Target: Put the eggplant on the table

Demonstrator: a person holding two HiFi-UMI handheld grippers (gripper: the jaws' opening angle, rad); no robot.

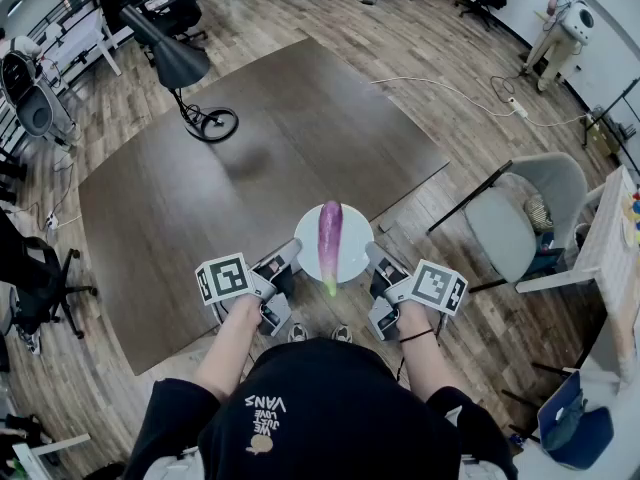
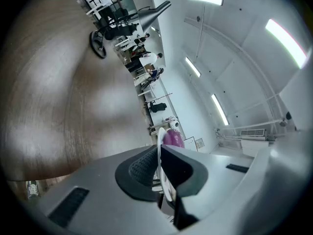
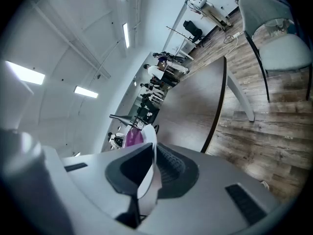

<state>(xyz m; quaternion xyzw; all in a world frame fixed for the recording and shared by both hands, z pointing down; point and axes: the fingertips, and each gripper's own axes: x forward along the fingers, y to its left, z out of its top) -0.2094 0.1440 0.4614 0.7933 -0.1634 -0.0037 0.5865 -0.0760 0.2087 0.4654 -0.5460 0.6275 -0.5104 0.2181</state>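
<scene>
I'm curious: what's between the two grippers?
In the head view, a white plate carrying the eggplant sits between the left gripper and right gripper, each clamping its rim.

Eggplant (image 1: 330, 240): long, slim, glossy purple, with a green stem end pointing toward the wearer. Whole, undamaged as far as visible. Lying lengthwise across the middle of a round white plate (image 1: 306, 236), tip pointing away. Plate over the near edge of the dark brown table (image 1: 230, 188), part above tabletop, part above floor. Seen as a purple bulge behind the plate rim in the left gripper view (image 2: 172, 138) and the right gripper view (image 3: 133, 137).
</scene>
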